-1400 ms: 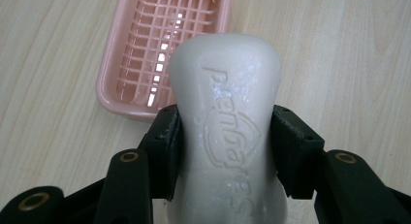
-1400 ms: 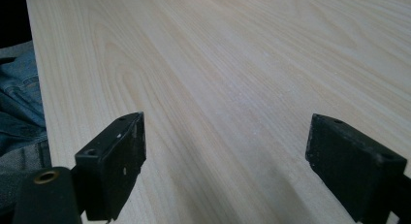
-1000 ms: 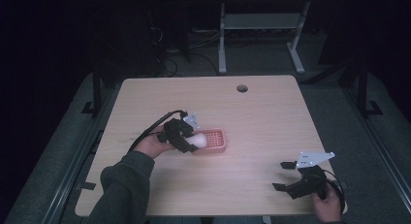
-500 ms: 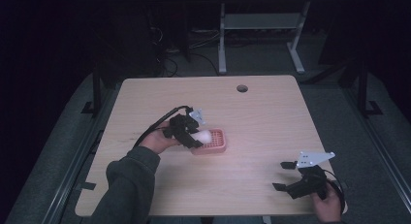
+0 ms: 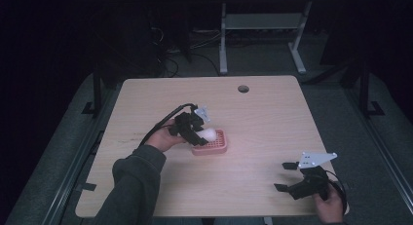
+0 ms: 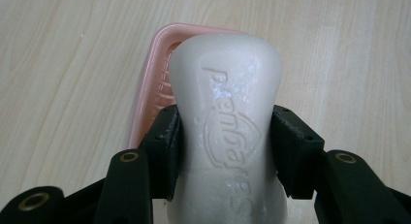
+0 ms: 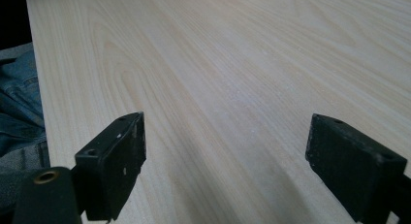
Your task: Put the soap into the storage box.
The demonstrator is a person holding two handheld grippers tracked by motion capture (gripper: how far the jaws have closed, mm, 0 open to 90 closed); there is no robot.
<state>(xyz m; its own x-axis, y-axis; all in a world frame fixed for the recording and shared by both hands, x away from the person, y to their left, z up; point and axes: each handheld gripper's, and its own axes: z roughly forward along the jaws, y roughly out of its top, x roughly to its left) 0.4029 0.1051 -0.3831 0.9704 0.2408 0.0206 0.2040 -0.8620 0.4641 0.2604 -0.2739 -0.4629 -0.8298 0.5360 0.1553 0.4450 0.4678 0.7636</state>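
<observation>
A light wooden table (image 5: 253,113) stands on a dark floor (image 5: 341,88). It has 1 round hole (image 5: 243,88) near its far edge. A pink dish (image 5: 214,146) lies on it, left of centre. The right gripper (image 5: 286,176) rests on its near right corner.

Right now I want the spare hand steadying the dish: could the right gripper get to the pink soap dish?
Probably yes: the right gripper stands open with bare table between it and the soap dish.
</observation>
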